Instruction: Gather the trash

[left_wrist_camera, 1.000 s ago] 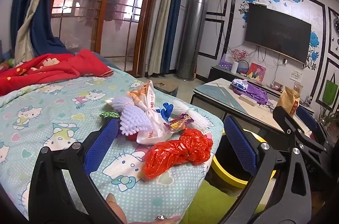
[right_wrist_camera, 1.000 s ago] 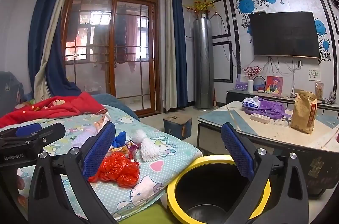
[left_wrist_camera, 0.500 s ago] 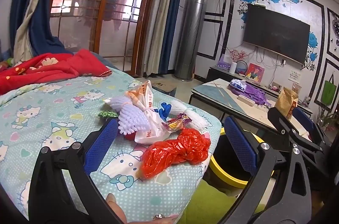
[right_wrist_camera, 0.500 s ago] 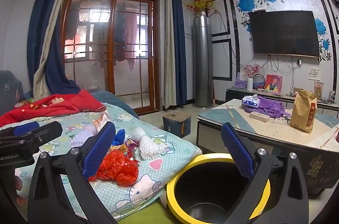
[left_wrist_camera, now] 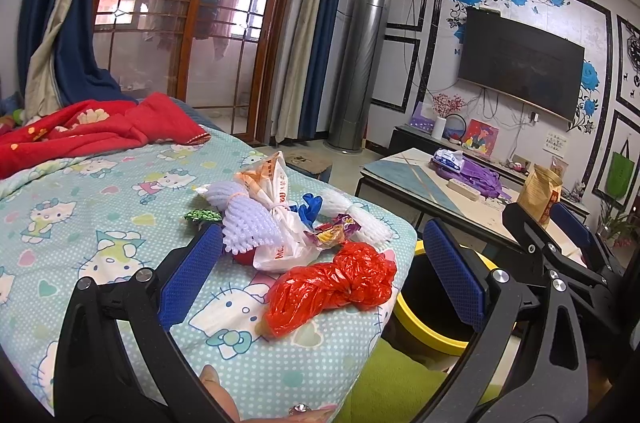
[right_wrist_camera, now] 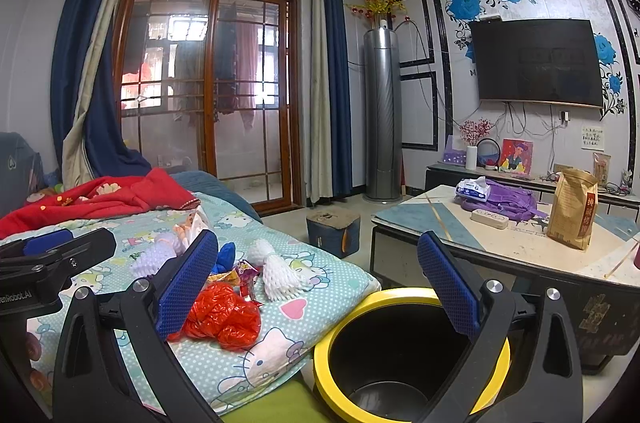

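Hello Kitty bedspread (left_wrist_camera: 72, 207) carries trash pile near its corner | yellow-rimmed black bin (right_wrist_camera: 404, 355) just beside, looks empty | red plastic bag (left_wrist_camera: 332, 287) nearest | step: approach, 0 items binned; next: lower onto bag, close | left gripper (left_wrist_camera: 320, 275), right gripper (right_wrist_camera: 316, 287): 2 jaws wide apart, holding nothing.

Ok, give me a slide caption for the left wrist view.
Open left gripper faces a crumpled red plastic bag and other trash on a cartoon-print blanket, yellow-rimmed bin alongside.
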The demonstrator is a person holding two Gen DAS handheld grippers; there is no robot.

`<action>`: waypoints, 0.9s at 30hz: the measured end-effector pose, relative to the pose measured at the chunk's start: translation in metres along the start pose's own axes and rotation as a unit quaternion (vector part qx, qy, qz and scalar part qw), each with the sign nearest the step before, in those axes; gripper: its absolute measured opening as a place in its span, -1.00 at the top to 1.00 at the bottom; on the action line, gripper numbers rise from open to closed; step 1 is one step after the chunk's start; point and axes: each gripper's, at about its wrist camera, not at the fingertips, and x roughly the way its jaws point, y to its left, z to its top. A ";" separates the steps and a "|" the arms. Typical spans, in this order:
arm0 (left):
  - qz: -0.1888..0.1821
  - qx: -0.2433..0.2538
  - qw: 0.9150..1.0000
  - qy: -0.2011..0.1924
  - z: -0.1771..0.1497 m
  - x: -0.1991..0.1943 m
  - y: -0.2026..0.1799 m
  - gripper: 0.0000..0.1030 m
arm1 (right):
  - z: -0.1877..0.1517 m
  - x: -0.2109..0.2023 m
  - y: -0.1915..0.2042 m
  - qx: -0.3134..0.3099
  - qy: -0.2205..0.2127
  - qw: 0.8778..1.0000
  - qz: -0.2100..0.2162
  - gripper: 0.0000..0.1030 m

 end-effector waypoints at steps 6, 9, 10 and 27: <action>-0.001 0.000 1.000 0.000 0.000 0.000 0.000 -0.79 | 0.000 0.000 0.001 0.000 0.000 1.000 0.000 -0.88; 0.000 0.000 1.000 -0.001 0.000 0.000 0.000 -0.79 | 0.000 0.000 0.000 0.000 0.001 1.000 0.000 -0.88; 0.000 0.000 1.000 -0.001 0.000 0.000 0.000 -0.79 | 0.000 0.000 0.000 0.000 0.000 1.000 -0.001 -0.88; 0.003 -0.004 1.000 0.002 -0.001 -0.001 -0.004 -0.79 | -0.002 0.002 0.001 0.000 0.002 1.000 0.003 -0.88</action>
